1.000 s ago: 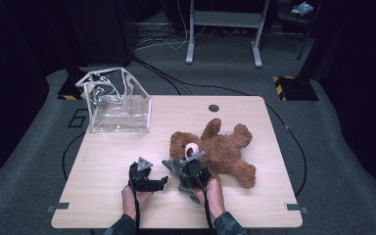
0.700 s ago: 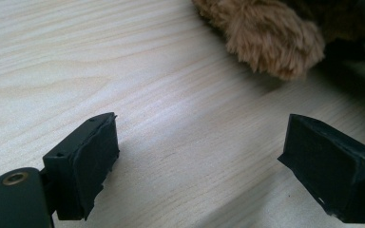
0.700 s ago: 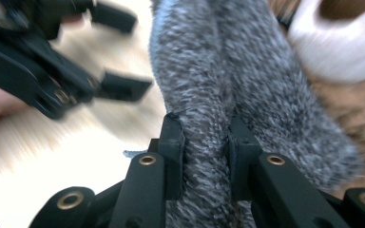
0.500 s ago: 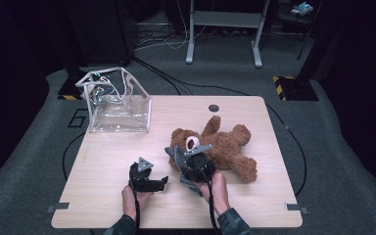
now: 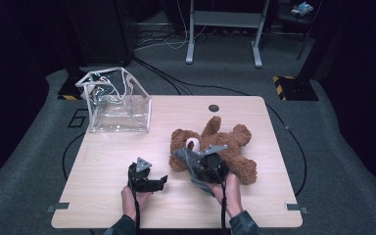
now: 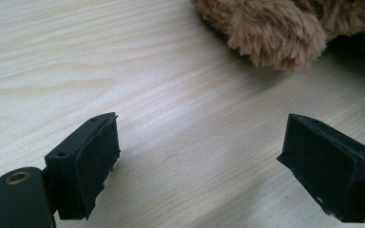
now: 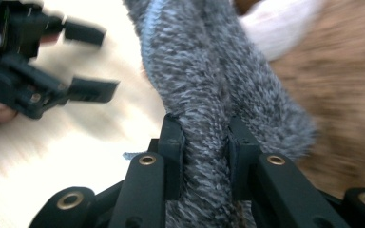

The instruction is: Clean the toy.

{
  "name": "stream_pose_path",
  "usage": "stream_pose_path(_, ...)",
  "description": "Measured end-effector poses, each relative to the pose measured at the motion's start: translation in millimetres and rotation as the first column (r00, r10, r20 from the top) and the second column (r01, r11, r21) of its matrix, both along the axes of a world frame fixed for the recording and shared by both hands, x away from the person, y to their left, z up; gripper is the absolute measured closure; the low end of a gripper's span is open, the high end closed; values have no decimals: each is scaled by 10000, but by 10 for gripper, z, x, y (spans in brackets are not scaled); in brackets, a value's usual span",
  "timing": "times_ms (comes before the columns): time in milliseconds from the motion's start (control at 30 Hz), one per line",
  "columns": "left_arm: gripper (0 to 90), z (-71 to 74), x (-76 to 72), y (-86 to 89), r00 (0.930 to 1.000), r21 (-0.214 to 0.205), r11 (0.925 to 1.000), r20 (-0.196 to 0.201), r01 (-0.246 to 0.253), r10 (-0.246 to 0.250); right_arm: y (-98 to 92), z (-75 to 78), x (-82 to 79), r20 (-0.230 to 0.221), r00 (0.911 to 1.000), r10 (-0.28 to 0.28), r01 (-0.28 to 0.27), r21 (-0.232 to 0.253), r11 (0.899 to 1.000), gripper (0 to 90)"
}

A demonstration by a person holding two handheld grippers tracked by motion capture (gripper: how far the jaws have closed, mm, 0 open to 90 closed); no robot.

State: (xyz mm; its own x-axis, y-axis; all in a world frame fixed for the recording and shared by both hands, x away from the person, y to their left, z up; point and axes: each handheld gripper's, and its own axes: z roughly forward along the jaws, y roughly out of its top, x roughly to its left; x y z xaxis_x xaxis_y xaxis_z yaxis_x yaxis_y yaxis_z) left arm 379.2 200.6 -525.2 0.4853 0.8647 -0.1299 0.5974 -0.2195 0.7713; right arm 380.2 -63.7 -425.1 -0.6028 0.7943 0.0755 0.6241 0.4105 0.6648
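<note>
Right gripper view has the right gripper (image 7: 204, 142) pinching a fold of grey knit cloth (image 7: 195, 71) between its jaws, right up against the brown teddy (image 7: 351, 95). In the high view that cloth (image 5: 188, 159) hangs off the gripper just in front of the bear's (image 5: 225, 147) head, near the middle of the table (image 5: 103, 166). Looks like the job is getting this little garment onto the bear, so the smart move would be to hold the pinch firm near the edge and bring in the other tool to spread the opening, otherwise it'll just bunch up. The left gripper (image 5: 149, 183) sits low on the wood with jaws spread wide and nothing in them; its own view shows one furry paw (image 6: 275, 38) just ahead. A clear plastic bag (image 5: 115, 105) stands well apart at the far left corner, out of the way. The real snag is fuzzy cloth on fuzzy fur: it'll probably catch and drag.
</note>
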Motion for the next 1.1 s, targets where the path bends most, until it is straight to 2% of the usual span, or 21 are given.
stream_pose_path(100, 124, 25, -19, -33, 10000, -26, 10000, 34, 68, -68, -208, 167, 37, 406, 9975, -579, 572, 178, 9982, 729)
stream_pose_path(133, 124, 25, -19, -33, 10000, -26, 10000, 34, 68, -68, -208, 167, 37, 406, 9975, -579, 572, 178, 9982, 729)
stream_pose_path(200, 124, 48, -31, -68, 10000, -61, 10000, 54, 43, -42, -350, 266, 66, 571, 9925, -1084, 1068, 307, 9938, 730)
stream_pose_path(233, 125, 67, -33, -85, 9999, -104, 9999, 138, 58, -56, -513, 351, 99, 763, 9844, -1587, 1565, 339, 9871, 732)
stream_pose_path(300, 125, 97, -40, -120, 9998, -145, 9999, 171, 64, -61, -569, 370, 112, 860, 9811, -1731, 1701, 407, 9846, 732)
stream_pose_path(367, 125, 140, -55, -194, 9996, -223, 9997, 277, 105, -99, -774, 427, 150, 1102, 9651, -2374, 2348, 355, 9714, 734)
stream_pose_path(433, 125, 147, -60, -225, 9995, -252, 9996, 309, 118, -110, -917, 446, 174, 1189, 9552, -2712, 2695, 307, 9625, 733)
stream_pose_path(467, 125, 159, -73, -286, 9994, -260, 9995, 296, 198, -191, -978, 449, 183, 1304, 9456, -2980, 2970, 271, 9545, 734)
stream_pose_path(533, 125, 162, -82, -320, 9993, -278, 9994, 300, 210, -202, -1040, 447, 194, 1332, 9413, -3101, 3104, 187, 9504, 733)
stream_pose_path(567, 125, 162, -100, -393, 9992, -314, 9991, 284, 278, -269, -1158, 430, 211, 1403, 9276, -3462, 3481, 114, 9374, 733)
stream_pose_path(600, 125, 159, -107, -433, 9990, -307, 9990, 317, 324, -314, -1213, 419, 214, 1393, 9214, -3628, 3660, 27, 9306, 733)
stream_pose_path(633, 125, 159, -107, -433, 9990, -307, 9990, 317, 324, -314, -1213, 419, 214, 1393, 9214, -3628, 3660, 27, 9306, 733)
stream_pose_path(667, 125, 157, -120, -513, 9987, -322, 9986, 323, 410, -399, -1323, 391, 222, 1401, 9101, -3900, 3940, -9, 9191, 732)
stream_pose_path(733, 125, 164, -130, -587, 9980, -285, 9981, 333, 551, -541, -1417, 353, 228, 1353, 8975, -4197, 4237, -2, 9058, 732)
stream_pose_path(767, 125, 164, -130, -587, 9980, -285, 9981, 333, 551, -541, -1417, 353, 228, 1353, 8975, -4197, 4237, -2, 9058, 732)
stream_pose_path(833, 124, 180, -141, -710, 9966, -275, 9969, 406, 734, -722, -1561, 289, 228, 1266, 8828, -4524, 4561, 0, 8899, 731)
stream_pose_path(867, 125, 180, -141, -710, 9966, -275, 9969, 406, 734, -722, -1561, 289, 228, 1266, 8828, -4524, 4561, 0, 8899, 731)
stream_pose_path(900, 124, 193, -145, -793, 9958, -289, 9961, 402, 837, -826, -1646, 235, 231, 1130, 8747, -4713, 4739, 52, 8806, 731)
stream_pose_path(933, 123, 193, -145, -793, 9958, -289, 9961, 402, 837, -826, -1646, 235, 231, 1130, 8747, -4713, 4739, 52, 8806, 731)
stream_pose_path(967, 123, 202, -156, -883, 9950, -343, 9951, 412, 923, -909, -1708, 182, 228, 986, 8664, -4895, 4906, 138, 8713, 731)
stream_pose_path(1100, 117, 198, -186, -1014, 9943, -345, 9946, 465, 981, -964, -1785, 113, 220, 819, 8640, -4968, 4971, 175, 8675, 731)
